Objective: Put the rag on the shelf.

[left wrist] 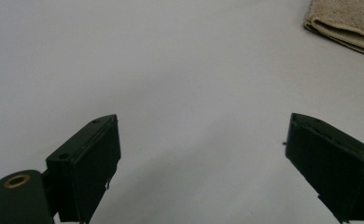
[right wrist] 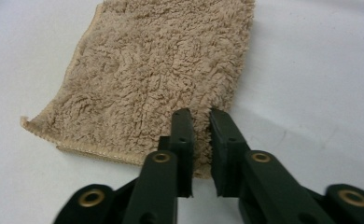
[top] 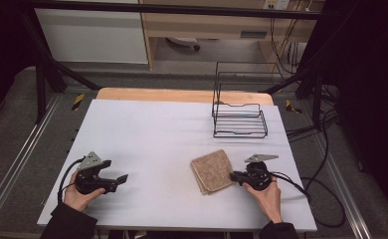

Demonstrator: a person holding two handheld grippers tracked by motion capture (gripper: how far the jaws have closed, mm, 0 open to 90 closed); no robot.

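**Right gripper pinches the towel's edge, left gripper waits apart**

Right gripper (top: 238,176), held in the person's right hand (top: 267,195) at the lower right of the high view, has its jaws nearly together, clamped on the near edge of the folded beige towel (top: 212,171). In the right gripper view the jaws (right wrist: 201,140) squeeze a thin ridge of the fluffy cloth (right wrist: 157,70), which spreads flat toward the upper left of that frame. Left gripper (top: 116,181), at the lower left of the high view, rests in the left hand (top: 80,196) with its jaws wide apart over bare white table (top: 152,134); its own view shows the towel's corner (left wrist: 348,21) far off at upper right. Beyond the towel, toward the table's far right, stands a black wire rack (top: 239,112), well apart from both grippers
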